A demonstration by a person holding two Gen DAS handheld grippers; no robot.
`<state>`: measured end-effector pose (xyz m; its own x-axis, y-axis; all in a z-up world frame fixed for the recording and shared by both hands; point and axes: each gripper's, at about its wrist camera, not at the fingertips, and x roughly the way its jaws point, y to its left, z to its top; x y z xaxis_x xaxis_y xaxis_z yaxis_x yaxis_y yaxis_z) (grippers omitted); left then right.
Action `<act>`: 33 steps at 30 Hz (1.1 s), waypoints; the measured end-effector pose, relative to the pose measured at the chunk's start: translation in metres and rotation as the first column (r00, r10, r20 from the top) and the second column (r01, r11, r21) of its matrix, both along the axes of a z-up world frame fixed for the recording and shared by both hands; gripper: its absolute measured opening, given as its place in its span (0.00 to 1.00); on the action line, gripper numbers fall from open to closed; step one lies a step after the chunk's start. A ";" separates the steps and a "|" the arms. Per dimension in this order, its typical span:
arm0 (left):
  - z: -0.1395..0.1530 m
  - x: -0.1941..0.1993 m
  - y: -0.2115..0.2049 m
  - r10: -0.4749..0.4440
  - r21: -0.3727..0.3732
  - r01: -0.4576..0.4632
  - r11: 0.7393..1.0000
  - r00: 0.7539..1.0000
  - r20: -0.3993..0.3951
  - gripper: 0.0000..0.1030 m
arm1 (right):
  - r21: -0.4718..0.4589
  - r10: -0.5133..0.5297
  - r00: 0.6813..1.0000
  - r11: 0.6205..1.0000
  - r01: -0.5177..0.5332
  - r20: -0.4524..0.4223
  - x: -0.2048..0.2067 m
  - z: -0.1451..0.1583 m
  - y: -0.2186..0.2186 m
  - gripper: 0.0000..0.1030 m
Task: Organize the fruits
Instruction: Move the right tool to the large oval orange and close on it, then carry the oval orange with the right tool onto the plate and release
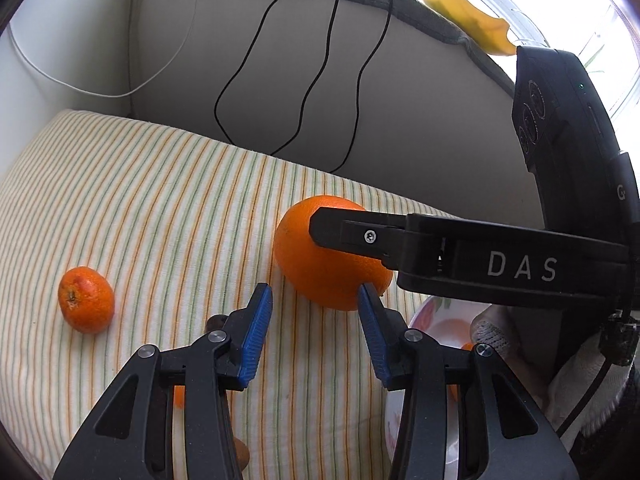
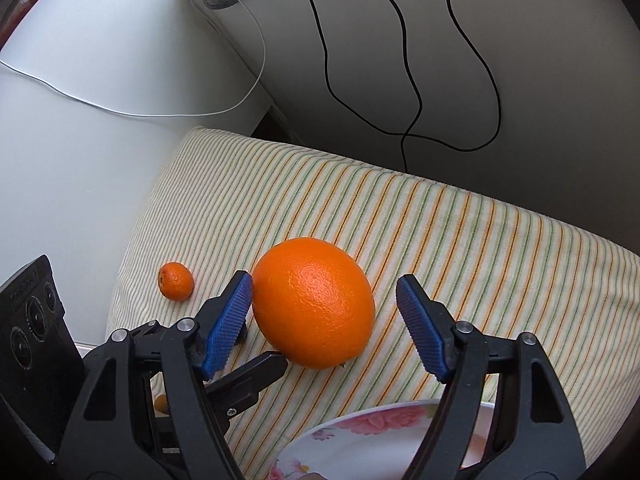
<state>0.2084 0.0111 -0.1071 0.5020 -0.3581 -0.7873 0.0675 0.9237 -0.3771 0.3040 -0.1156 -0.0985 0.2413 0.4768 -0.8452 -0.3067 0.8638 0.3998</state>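
Note:
A large orange (image 2: 314, 304) lies on the striped cloth (image 2: 460, 240), also seen in the left wrist view (image 1: 320, 268). My right gripper (image 2: 324, 322) is open with the orange between its blue pads; the left pad (image 2: 228, 320) is at the orange's side, the right pad stands apart. In the left wrist view its black finger (image 1: 360, 234) crosses the orange. My left gripper (image 1: 316, 332) is open and empty just in front of the orange. A small mandarin (image 1: 86, 299) lies to the left, also in the right wrist view (image 2: 176, 281).
A flowered plate (image 2: 360, 436) sits at the near edge of the cloth, also in the left wrist view (image 1: 432, 320). Black cables (image 2: 408, 80) and a white cable (image 2: 160, 114) hang over the sofa back. A yellow object (image 1: 468, 16) lies on the backrest.

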 end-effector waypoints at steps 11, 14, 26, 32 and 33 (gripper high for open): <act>-0.001 0.005 -0.011 -0.026 -0.026 0.026 0.999 1.000 -0.001 0.43 | 0.033 0.012 0.999 0.999 -0.010 -0.042 0.002 -0.007 0.003 0.68; 0.000 0.011 -0.017 -0.026 -0.022 0.026 0.999 1.000 0.009 0.44 | 0.022 0.017 0.999 1.000 -0.016 -0.038 0.002 -0.005 0.001 0.68; 0.004 0.004 -0.033 -0.043 0.016 0.042 0.999 0.999 0.033 0.45 | 0.024 -0.002 0.999 1.000 0.003 -0.044 -0.006 0.000 -0.001 0.67; 0.020 -0.003 -0.031 -0.047 0.038 0.044 0.998 0.996 0.076 0.45 | 0.030 -0.004 0.999 1.000 0.005 -0.035 -0.019 0.010 -0.005 0.67; 0.024 -0.005 -0.032 -0.048 0.045 0.044 0.998 0.995 0.087 0.45 | 0.033 -0.002 0.999 0.999 0.003 -0.034 -0.022 0.012 -0.005 0.67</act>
<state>0.2035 -0.0207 -0.0833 0.5537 -0.3491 -0.7560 0.1419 0.9342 -0.3274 0.2822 -0.1205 -0.0869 0.2142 0.5039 -0.8368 -0.2899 0.8508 0.4382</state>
